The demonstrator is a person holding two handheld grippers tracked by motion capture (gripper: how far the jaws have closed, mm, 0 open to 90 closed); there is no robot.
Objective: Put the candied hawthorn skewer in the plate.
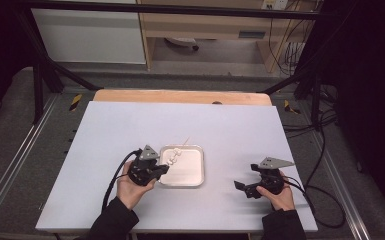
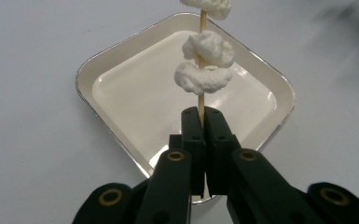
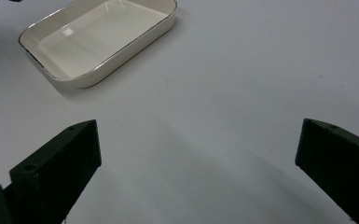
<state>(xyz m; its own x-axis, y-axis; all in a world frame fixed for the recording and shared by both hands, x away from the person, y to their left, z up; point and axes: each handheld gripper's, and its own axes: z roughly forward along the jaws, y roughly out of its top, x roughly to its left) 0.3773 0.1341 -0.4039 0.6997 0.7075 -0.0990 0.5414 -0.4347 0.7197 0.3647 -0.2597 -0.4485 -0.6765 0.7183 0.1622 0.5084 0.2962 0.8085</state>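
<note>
Wooden skewer [image 2: 202,100] with white lumps [image 2: 203,78] threaded on it hangs over the cream tray [image 2: 121,56], clamped in the left gripper [image 2: 201,116]. Step in hand: probably laying it in the tray; next calls for lowering, then release. Right gripper [image 3: 198,149], at the tray's four o'clock, stands wide apart, holding nothing.

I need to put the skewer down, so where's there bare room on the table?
Bare table lies behind the tray to the far edge, left of the left gripper, and between tray and open right gripper. It is crowded only at the tray, where the skewer with white lumps hangs.
</note>
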